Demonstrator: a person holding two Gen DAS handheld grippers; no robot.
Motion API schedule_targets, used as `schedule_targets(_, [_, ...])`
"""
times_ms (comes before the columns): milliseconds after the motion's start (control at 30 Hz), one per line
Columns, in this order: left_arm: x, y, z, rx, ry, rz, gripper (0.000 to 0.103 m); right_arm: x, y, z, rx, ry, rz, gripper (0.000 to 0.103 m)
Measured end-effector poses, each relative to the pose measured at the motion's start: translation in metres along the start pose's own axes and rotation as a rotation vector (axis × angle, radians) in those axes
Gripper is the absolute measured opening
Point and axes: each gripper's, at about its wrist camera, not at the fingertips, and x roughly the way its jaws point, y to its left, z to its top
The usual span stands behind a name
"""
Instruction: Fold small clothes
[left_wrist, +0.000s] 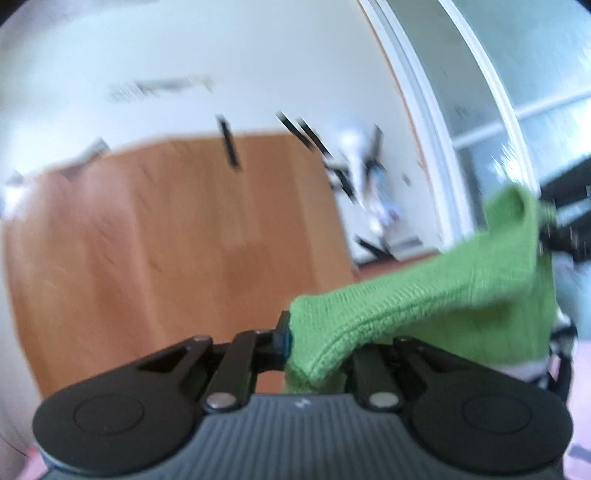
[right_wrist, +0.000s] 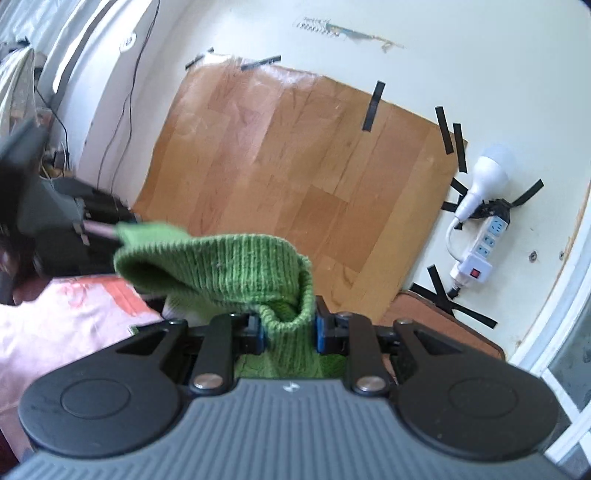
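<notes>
A wood-pattern sheet (right_wrist: 295, 177) is fixed to the white wall (right_wrist: 480, 55) with black tape strips (right_wrist: 373, 106). Right of the sheet, a white power strip (right_wrist: 480, 247) carries a white bulb (right_wrist: 489, 175). Left of the sheet, a black cable (right_wrist: 122, 99) hangs. Below-left lies pink fabric (right_wrist: 62, 325).

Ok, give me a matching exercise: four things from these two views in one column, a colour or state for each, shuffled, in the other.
Things:
1. knitted garment
2. right gripper
3. power strip
4. tape strips

Descriptions:
A. white, with a red switch
B. black, stuck on the wall
C. green, stretched between both grippers
D. shut on green knit

Pairs: 1-C, 2-D, 3-A, 4-B
</notes>
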Motion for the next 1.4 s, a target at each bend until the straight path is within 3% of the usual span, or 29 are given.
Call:
schedule_targets(100, [-0.035, 0.008, 0.031, 0.022, -0.092, 0.063, 0.01, -0.007, 0.013, 0.012, -0.023, -0.072, -0.003, 0.027])
schedule_targets(267, [-0.099, 0.008, 0.097, 0.108, -0.298, 0.205, 0.01, -0.047, 0.015, 0.059, -0.03, -0.302, -0.041, 0.027])
schedule_targets(433, [-0.142, -0.005, 0.156, 0.192, -0.419, 0.293, 0.01, -0.091, 0.014, 0.099, -0.065, -0.472, -0.116, 0.027])
schedule_targets(567, [-0.152, -0.008, 0.183, 0.25, -0.469, 0.349, 0.011, -0.113, 0.009, 0.125, -0.088, -0.544, -0.143, 0.027])
schedule_targets(667, [-0.147, -0.002, 0.19, 0.254, -0.439, 0.369, 0.011, -0.106, 0.001, 0.141, -0.086, -0.546, -0.122, 0.027])
schedule_targets(767, [-0.115, 0.019, 0.178, 0.223, -0.332, 0.382, 0.012, -0.076, -0.001, 0.146, -0.06, -0.498, -0.062, 0.027])
schedule_targets(900, [-0.054, 0.055, 0.12, 0.16, -0.104, 0.418, 0.012, 0.007, 0.009, 0.136, 0.02, -0.372, 0.051, 0.027])
schedule_targets(967, [-0.007, 0.078, 0.075, 0.107, 0.064, 0.437, 0.012, 0.072, 0.017, 0.124, 0.107, -0.262, 0.15, 0.032])
schedule_targets(1067, [0.077, 0.121, -0.017, -0.023, 0.361, 0.423, 0.011, 0.189, 0.035, 0.083, 0.315, -0.01, 0.337, 0.064])
schedule_targets(1133, [0.13, 0.149, -0.092, -0.104, 0.577, 0.437, 0.01, 0.242, 0.043, 0.045, 0.425, 0.17, 0.372, 0.063])
schedule_targets(1200, [0.157, 0.167, -0.151, -0.171, 0.722, 0.42, 0.009, 0.259, 0.037, 0.005, 0.509, 0.245, 0.371, 0.063])
schedule_targets(1267, [0.168, 0.179, -0.185, -0.195, 0.764, 0.456, 0.008, 0.254, 0.024, -0.029, 0.531, 0.264, 0.327, 0.064])
schedule_targets(1400, [0.172, 0.198, -0.198, -0.282, 0.744, 0.406, 0.008, 0.25, 0.014, -0.063, 0.536, 0.363, 0.293, 0.066])
